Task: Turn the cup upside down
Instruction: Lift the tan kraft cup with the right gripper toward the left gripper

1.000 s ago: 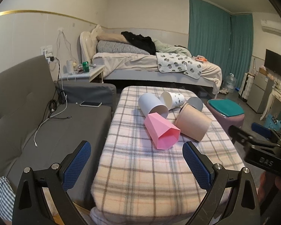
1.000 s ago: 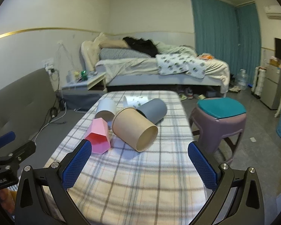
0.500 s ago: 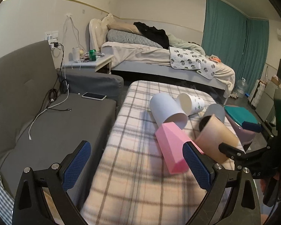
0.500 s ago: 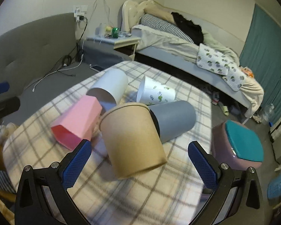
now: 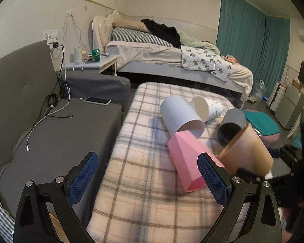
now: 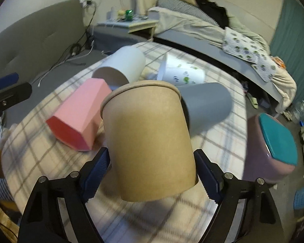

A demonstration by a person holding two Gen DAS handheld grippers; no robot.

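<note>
Several cups lie on their sides on a plaid-covered table [image 5: 148, 198]. My right gripper [image 6: 152, 174] has its blue pads against both sides of the base of the brown paper cup [image 6: 150, 141], whose rim points away from me. In the left wrist view the brown cup [image 5: 247, 151] is tilted with its open mouth up and to the left. A pink faceted cup [image 5: 188, 162], a white cup [image 5: 180, 117], a printed white cup [image 5: 208, 107] and a grey cup [image 5: 231, 125] lie beside it. My left gripper [image 5: 148, 180] is open and empty over the table's near left part.
A grey sofa [image 5: 40, 125] with cables and a phone [image 5: 97, 100] runs along the table's left side. A pink stool with a teal top [image 6: 273, 149] stands right of the table. A bed [image 5: 172, 58] and a nightstand are behind.
My right gripper has moved forward and its jaws have narrowed onto the brown cup's base. The cup now tilts up off the cloth. My left gripper has shifted slightly.
</note>
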